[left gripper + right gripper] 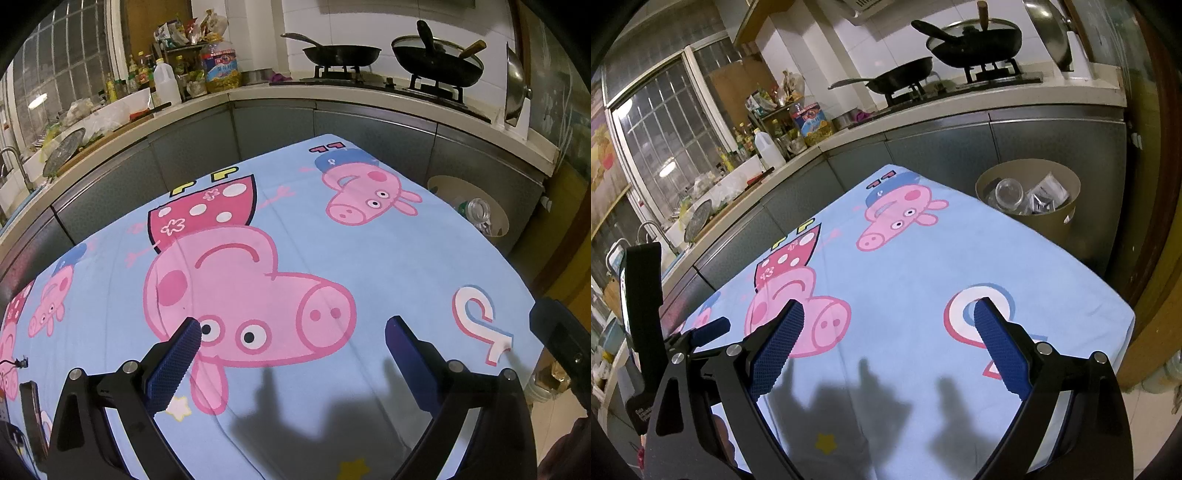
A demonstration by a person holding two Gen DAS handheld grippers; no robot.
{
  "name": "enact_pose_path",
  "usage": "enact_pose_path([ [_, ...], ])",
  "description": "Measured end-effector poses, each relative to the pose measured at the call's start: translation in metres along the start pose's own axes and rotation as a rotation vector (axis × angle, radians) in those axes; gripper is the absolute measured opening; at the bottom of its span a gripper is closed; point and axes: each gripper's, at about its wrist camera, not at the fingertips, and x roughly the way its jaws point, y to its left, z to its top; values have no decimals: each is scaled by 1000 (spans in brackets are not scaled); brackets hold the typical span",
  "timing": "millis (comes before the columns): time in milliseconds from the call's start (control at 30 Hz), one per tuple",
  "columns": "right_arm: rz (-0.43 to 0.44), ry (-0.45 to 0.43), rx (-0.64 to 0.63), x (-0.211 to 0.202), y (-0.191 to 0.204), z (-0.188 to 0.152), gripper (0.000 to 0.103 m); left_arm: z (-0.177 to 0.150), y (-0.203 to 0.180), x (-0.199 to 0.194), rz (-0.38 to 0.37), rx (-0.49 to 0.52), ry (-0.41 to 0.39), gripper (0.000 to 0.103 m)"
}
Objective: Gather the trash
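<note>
A kitchen bench [923,280] under a blue cartoon-pig cloth, with pans on the stove behind.

We hold the left gripper [293,326] and right gripper [888,308] above the cloth, jaws wide and empty; trash [1043,197] sits in the round bin [1052,218] beside the bench's far corner.

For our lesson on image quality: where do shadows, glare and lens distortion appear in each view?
Left wrist: finger shadows fall on the blue tablecloth near the bottom edge; the counter bows. Right wrist: similar shadows on the cloth; a lamp glare on the window; black vignette corners.
</note>
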Motion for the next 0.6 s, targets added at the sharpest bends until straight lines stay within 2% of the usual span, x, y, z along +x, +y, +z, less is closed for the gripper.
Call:
enact_pose_path([
  [400,-12,-86,-2,-25,-13,16,92,22,-16,-20,-4,35,-62,99],
  [600,-10,-175,9,-48,-18,37,92,48,-30,-44,-52,69,-151,99],
])
